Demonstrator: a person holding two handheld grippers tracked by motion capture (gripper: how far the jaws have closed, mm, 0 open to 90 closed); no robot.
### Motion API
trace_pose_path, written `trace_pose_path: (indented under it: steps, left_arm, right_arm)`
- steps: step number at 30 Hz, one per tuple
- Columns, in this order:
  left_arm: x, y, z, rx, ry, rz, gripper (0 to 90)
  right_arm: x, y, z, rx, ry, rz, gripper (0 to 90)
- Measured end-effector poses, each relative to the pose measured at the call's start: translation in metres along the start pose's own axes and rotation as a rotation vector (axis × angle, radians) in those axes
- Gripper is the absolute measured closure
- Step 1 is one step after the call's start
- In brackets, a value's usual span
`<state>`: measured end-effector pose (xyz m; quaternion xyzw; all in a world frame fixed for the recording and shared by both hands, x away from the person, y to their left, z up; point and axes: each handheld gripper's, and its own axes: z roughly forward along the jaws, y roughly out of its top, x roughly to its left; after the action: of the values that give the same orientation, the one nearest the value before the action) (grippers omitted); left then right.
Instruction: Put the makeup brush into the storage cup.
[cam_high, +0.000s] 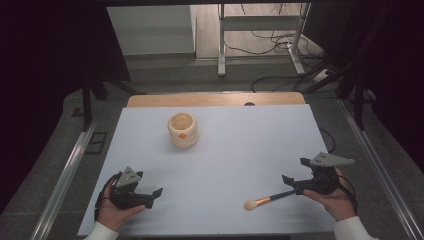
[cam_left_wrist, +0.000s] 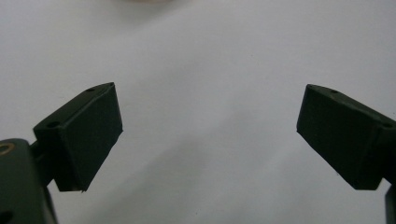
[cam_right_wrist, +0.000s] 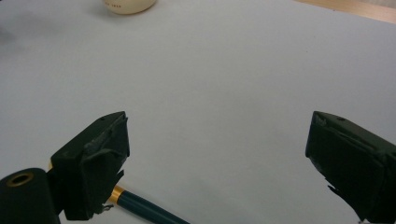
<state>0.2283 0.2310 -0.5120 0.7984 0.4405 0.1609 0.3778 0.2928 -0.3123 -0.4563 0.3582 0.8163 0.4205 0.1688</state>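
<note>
A makeup brush lies on the white table top, its tan bristle head pointing left and its dark teal handle running right under my right gripper. That gripper is open and holds nothing. In the right gripper view the brush handle with its gold ferrule passes below one jaw of the right gripper. A cream cup stands upright at the far middle; the cup also shows at the top edge. My left gripper rests open at the near left, and the left gripper has only bare table between its jaws.
A wooden strip borders the table's far edge. Metal rails run along both sides. Behind the table are a metal stand and loose cables on the floor.
</note>
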Motion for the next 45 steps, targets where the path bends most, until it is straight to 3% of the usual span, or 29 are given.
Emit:
trace_pose_path:
  steps: [14, 18, 26, 36, 45]
  left_arm:
    - [0.001, 0.0, 0.0, 0.002, 0.002, -0.001, 7.6]
    - [0.001, 0.0, 0.0, 0.003, 0.002, 0.0, 7.7]
    - [0.002, 0.0, 0.0, 0.005, 0.002, -0.002, 7.8]
    - [0.002, 0.0, 0.0, 0.005, 0.002, 0.001, 7.9]
    - [0.002, 0.0, 0.001, 0.009, 0.002, -0.001, 8.1]
  right_arm:
    - [-0.003, 0.005, 0.002, 0.037, 0.021, -0.056, 6.8]
    - [-0.003, 0.011, 0.001, 0.057, 0.036, -0.098, 7.0]
    - [-0.006, 0.022, -0.002, 0.087, 0.127, -0.168, 7.2]
    - [-0.01, 0.03, 0.001, 0.112, 0.16, -0.198, 8.1]
    - [-0.008, 0.033, 0.009, 0.16, 0.19, -0.283, 7.4]
